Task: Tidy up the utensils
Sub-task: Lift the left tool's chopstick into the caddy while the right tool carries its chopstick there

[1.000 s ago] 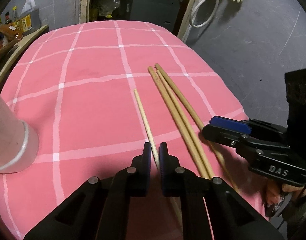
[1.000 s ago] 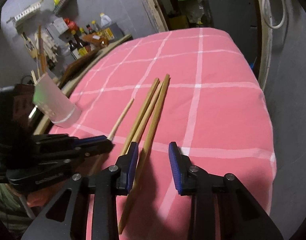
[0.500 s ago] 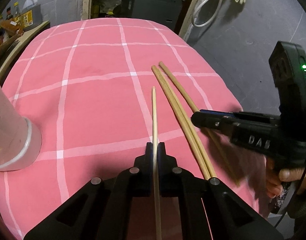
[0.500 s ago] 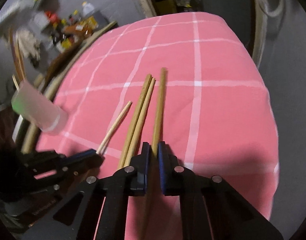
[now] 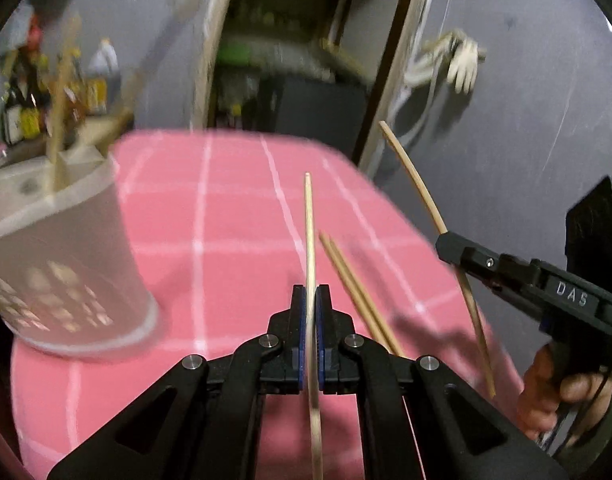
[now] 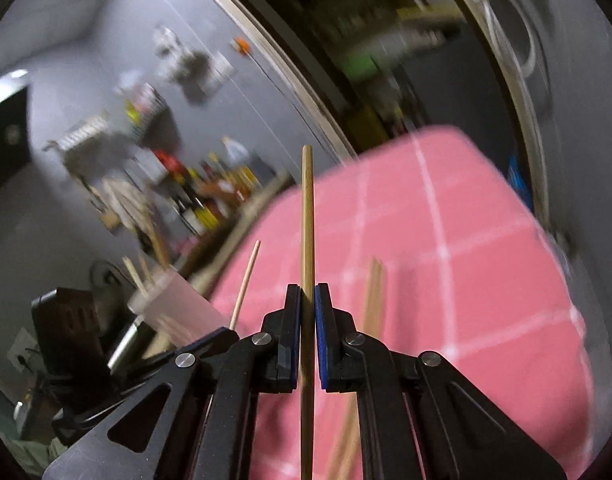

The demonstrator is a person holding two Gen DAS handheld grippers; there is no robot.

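Carrying two chopsticks at once, one per gripper, is the step in hand, and the holder is where they should end up. The pale chopstick [image 5: 309, 240] sits pinched between the closed jaws of the left gripper [image 5: 310, 300], its tip pointing forward above the pink checked cloth [image 5: 234, 216]. The darker chopstick [image 6: 307, 216] is clamped the same way in the shut jaws of the right gripper [image 6: 307, 300], lifted clear of the worktop. Two more chopsticks [image 5: 353, 284] lie side by side on the cloth just right of the left gripper. The white perforated holder [image 5: 66, 264] stands at the left edge of the cloth with several sticks already upright in it.

To do this well, I would bring one stick over the holder at a time, since both grippers crowding the rim could knock each other. Each stick is gripped partway along its length, so tilt it near vertical, with the lower end inside the rim, before the jaws let go. The holder looks light and could tip if a stick pushes its wall, so lower gently. Both views are blurred, so exact clearance over the rim cannot be judged.
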